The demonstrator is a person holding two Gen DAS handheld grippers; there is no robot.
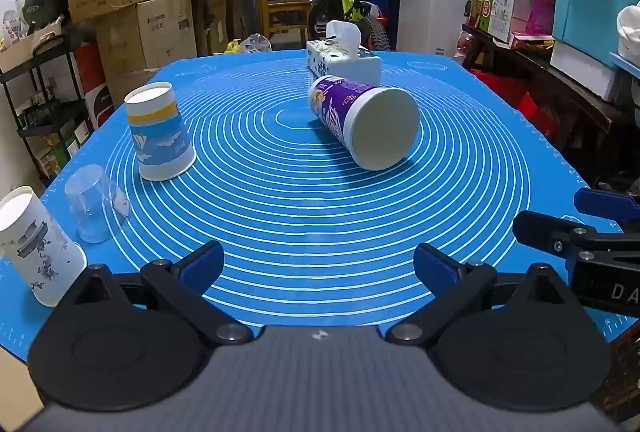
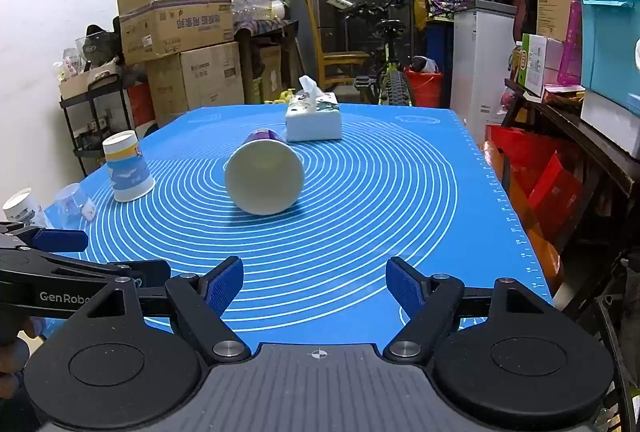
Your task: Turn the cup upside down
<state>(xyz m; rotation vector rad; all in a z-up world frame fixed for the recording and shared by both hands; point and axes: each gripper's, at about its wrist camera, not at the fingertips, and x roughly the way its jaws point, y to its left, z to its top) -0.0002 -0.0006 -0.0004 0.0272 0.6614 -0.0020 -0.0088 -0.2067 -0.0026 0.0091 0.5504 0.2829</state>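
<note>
A purple-and-white paper cup (image 1: 360, 120) lies on its side on the blue mat (image 1: 304, 216), its wide open mouth facing me; it also shows in the right wrist view (image 2: 264, 182). My left gripper (image 1: 320, 264) is open and empty, low over the mat's near edge, well short of the cup. My right gripper (image 2: 314, 284) is open and empty, also short of the cup. The right gripper shows at the right edge of the left wrist view (image 1: 572, 216), and the left gripper shows at the left edge of the right wrist view (image 2: 60, 252).
A blue-and-white paper cup (image 1: 160, 134) stands mouth down at the left. A clear plastic cup (image 1: 94, 206) and a white printed cup (image 1: 38, 246) stand mouth down nearer the left edge. A tissue box (image 1: 344, 58) sits behind the lying cup. Boxes and shelves surround the table.
</note>
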